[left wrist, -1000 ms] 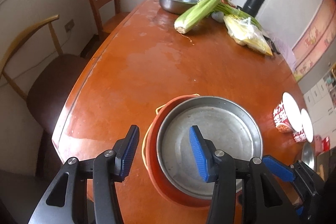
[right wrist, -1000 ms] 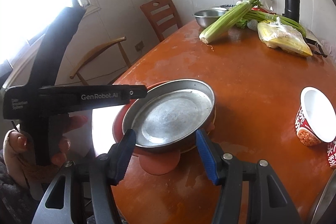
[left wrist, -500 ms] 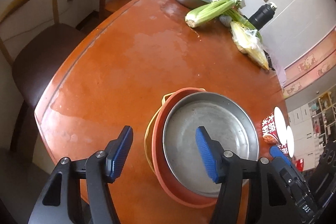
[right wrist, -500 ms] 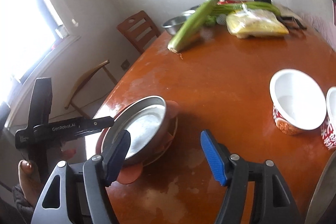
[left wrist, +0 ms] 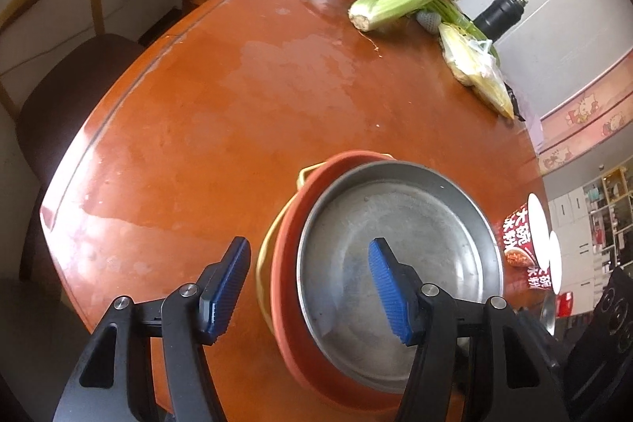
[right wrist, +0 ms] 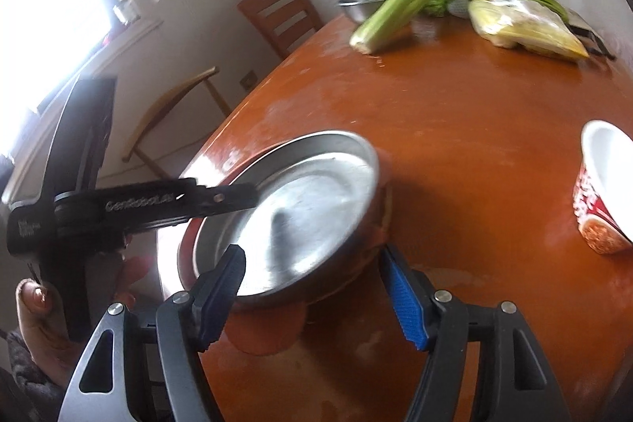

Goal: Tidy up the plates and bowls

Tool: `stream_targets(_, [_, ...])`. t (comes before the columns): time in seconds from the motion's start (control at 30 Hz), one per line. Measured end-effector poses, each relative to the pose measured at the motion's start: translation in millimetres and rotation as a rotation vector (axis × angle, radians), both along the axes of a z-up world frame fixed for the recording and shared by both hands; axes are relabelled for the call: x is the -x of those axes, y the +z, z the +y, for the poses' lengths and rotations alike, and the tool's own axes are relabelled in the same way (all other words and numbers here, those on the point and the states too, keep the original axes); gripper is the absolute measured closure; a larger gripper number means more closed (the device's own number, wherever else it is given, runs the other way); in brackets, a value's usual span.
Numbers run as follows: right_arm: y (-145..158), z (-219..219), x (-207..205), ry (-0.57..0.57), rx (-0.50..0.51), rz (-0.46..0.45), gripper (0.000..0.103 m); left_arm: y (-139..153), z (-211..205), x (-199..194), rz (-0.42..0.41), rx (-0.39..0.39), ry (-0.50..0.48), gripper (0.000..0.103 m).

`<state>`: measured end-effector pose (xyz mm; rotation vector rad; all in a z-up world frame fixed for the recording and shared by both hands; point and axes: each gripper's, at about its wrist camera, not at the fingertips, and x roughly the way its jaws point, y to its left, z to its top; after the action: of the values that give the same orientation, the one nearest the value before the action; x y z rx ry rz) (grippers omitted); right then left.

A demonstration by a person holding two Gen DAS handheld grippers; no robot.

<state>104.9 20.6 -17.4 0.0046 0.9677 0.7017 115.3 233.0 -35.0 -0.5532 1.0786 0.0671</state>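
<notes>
Metal plate stacked on orange dish.
We find both the left gripper and right gripper spread, straddling the plate's near rim.

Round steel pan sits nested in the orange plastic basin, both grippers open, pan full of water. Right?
Not quite: the round steel pan is empty and dry, as the left wrist view shows. It does sit in the orange plastic basin, and the left gripper and right gripper are open.
</notes>
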Motion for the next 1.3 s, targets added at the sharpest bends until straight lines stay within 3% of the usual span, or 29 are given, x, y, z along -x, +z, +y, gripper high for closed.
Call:
stream_targets(0.13, [-3.2,11.8,3.3,0.01,0.035,-0.026,0.028,-3.0,-4.5,-2.7,0.013,0.014,-0.023,0.039])
stream_targets(0.5, [-5.4,13.4,4.7,0.006,0.073,-0.069,0.025,-0.8,-19.9,-11.2,0.041,-0.049,-0.056,0.039])
stream_targets(0.97, [-7.3,-28.9,-20.8,-0.108,0.079,-0.081,0.021,8.0,-79.0,-54.0,0.033,-0.112,-0.151,0.039])
stream_targets(1.3, [-4.4,-59.2,-38.3,-0.177,0.06,-0.092,0.02,2.9,-100.5,-73.2,0.025,-0.081,-0.174,0.037])
